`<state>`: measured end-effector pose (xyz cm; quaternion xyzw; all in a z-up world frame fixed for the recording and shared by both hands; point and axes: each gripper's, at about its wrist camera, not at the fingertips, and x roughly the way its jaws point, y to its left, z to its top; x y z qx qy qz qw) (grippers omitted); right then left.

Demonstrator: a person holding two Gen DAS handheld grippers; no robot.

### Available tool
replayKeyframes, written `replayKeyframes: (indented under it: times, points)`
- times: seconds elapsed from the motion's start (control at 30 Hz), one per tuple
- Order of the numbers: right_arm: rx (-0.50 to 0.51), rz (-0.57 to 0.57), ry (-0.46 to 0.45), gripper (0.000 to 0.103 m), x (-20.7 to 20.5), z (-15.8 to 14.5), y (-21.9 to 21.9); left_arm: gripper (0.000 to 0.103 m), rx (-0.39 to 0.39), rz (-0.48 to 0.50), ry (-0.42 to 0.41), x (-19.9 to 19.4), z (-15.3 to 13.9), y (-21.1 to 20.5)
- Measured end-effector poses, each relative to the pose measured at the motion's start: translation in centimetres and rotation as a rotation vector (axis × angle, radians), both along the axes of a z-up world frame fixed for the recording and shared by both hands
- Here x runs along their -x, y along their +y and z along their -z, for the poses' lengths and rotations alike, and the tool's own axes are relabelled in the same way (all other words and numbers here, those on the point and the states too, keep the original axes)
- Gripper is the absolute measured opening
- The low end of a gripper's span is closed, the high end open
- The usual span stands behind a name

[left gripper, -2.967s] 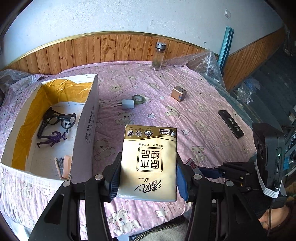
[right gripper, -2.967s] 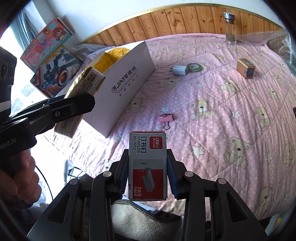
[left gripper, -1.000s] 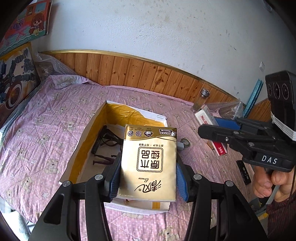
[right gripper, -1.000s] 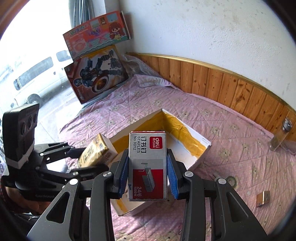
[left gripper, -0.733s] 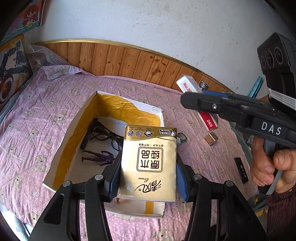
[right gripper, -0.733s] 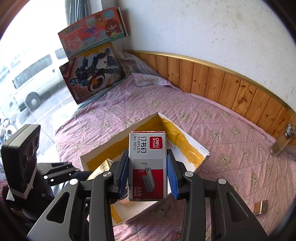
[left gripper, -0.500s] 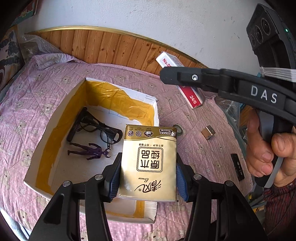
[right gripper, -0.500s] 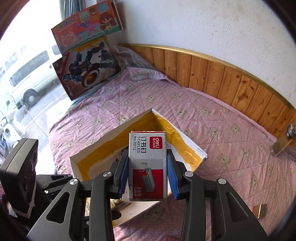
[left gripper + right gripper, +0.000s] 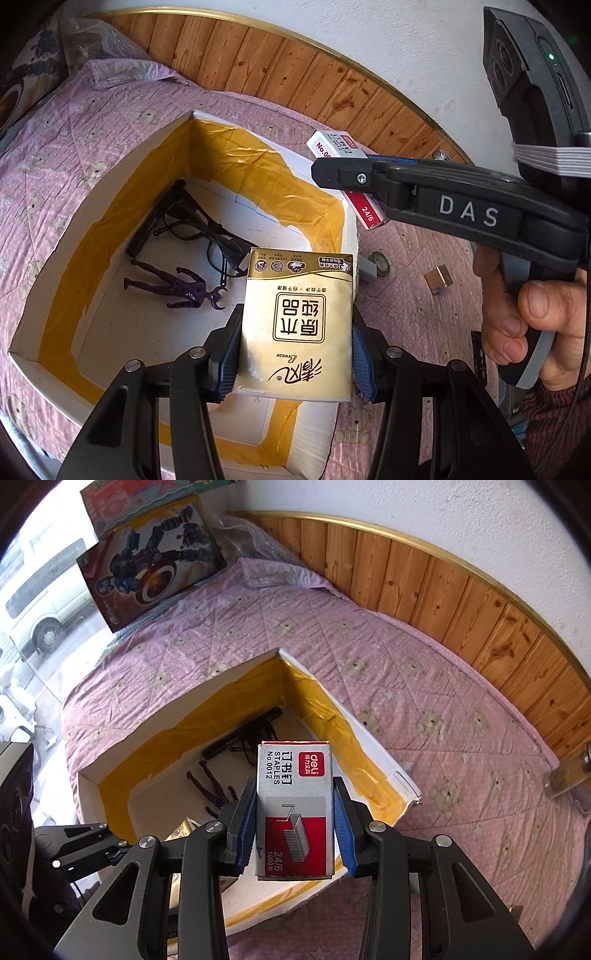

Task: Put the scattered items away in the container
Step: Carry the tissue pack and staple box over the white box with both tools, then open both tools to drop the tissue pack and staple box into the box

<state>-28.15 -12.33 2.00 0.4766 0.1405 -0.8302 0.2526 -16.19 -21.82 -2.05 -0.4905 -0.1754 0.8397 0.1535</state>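
Grippers in both my hands hang over the white, yellow-taped box on the pink quilt. My left gripper is clamped on a gold tissue pack, held above the box's near end. My right gripper is closed around a red-and-grey staples box, poised over the box's right wall. Inside the box lie black glasses and a purple figurine. Only the left view shows my hand on the right tool, plus a tape roll and a small tan cube on the quilt beyond the box's right wall. Only the right view shows a toy carton leaning past the box's far side.
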Motion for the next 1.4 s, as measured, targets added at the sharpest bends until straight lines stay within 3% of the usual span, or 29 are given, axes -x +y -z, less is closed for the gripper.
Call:
replayKeyframes:
  times: [0.23, 0.4, 0.63, 0.7, 0.93, 1.07, 1.4]
  points:
    - [-0.075, -0.021, -0.051, 0.039, 2.5, 2.8, -0.8, 0.052, -0.042, -0.087, -0.139, 1.9, 3.0, -0.7]
    - [-0.186, -0.041, -0.08, 0.04, 3.7, 5.3, -1.6, 0.053, 0.029, -0.116, -0.142, 1.9, 3.3, -0.3]
    - [-0.252, -0.029, -0.099, 0.041, 4.9, 7.6, -1.8, 0.053, 0.067, -0.116, -0.169, 2.3, 4.3, 0.3]
    - [-0.267, -0.005, -0.087, 0.05, 5.0, 7.8, -1.5, 0.053, 0.068, -0.111, -0.182, 2.4, 4.6, 0.4]
    - [-0.24, 0.044, -0.065, 0.054, 4.0, 6.7, -0.4, 0.059, 0.067, -0.07, -0.18, 1.5, 4.2, 0.7]
    - [-0.199, 0.043, -0.056, 0.054, 2.7, 5.3, -0.1, 0.059, 0.052, -0.108, -0.159, 0.6, 3.1, -0.5]
    - [-0.031, 0.04, -0.1, 0.054, -1.5, 3.7, 0.7, 0.059, 0.072, -0.112, -0.109, -3.0, 0.7, -2.4]
